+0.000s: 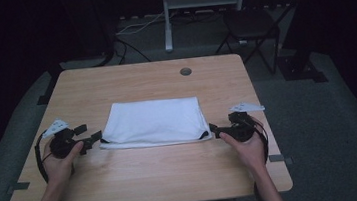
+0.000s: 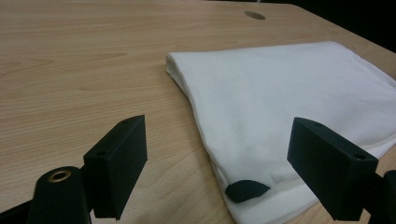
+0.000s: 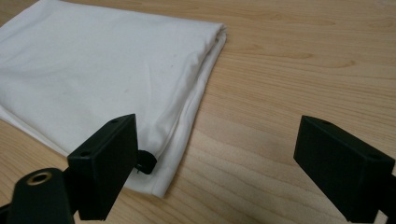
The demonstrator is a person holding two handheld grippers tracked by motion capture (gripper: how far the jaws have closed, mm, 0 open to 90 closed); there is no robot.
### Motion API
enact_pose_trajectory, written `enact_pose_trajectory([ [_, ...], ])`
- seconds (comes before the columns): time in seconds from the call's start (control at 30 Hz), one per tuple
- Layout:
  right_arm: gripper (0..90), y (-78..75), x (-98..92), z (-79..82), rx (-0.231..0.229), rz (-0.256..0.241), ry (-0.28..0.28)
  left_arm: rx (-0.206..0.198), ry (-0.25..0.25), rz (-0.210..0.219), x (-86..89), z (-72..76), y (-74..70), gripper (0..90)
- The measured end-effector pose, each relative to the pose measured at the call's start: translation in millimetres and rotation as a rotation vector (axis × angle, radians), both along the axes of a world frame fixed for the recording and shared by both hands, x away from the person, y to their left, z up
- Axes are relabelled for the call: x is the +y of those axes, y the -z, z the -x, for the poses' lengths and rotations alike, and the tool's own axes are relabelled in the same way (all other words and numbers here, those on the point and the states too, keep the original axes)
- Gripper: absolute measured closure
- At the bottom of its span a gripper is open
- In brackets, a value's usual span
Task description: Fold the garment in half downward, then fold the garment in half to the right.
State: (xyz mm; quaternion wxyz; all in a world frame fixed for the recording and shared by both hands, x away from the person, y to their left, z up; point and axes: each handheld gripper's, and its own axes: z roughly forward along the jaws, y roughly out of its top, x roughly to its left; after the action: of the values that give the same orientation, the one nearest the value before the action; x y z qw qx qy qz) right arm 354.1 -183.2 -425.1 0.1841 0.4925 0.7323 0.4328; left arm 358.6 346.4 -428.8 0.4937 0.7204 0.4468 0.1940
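A folded white cloth (image 1: 153,121) lies flat in the middle of the wooden table (image 1: 144,177). Small black patches show at its two near corners, one in the left gripper view (image 2: 246,190) and one in the right gripper view (image 3: 147,163). My left gripper (image 1: 90,140) rests just left of the cloth's near left corner, jaws open, nothing between them (image 2: 219,177). My right gripper (image 1: 217,129) sits just right of the near right corner, also open and empty (image 3: 215,172). The cloth (image 2: 289,102) (image 3: 107,74) lies ahead of both.
A round cable hole (image 1: 185,71) sits near the table's far edge. Beyond the table stand a folding chair (image 1: 258,21) and a white stand (image 1: 196,3) on a dark floor. Bare wood surrounds the cloth.
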Motion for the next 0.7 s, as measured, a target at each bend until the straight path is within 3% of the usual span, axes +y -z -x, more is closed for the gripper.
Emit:
enact_pose_trajectory([
  [0.3, 13.4, -2.7, 2.1, -0.5, -0.006, -0.005, -0.005, 0.002, 0.008, 0.005, -0.2, -1.8, -2.3, 19.3],
  [0.5, 13.5, -4.4, 4.7, -1.5, -0.009, -0.006, -0.014, 0.003, 0.007, 0.032, -0.2, -13.5, -10.0, 19.3],
  [0.7, 13.5, -5.4, 6.0, -1.0, -0.016, 0.004, -0.027, 0.049, 0.035, -0.021, -11.2, -39.2, -15.6, 19.3],
])
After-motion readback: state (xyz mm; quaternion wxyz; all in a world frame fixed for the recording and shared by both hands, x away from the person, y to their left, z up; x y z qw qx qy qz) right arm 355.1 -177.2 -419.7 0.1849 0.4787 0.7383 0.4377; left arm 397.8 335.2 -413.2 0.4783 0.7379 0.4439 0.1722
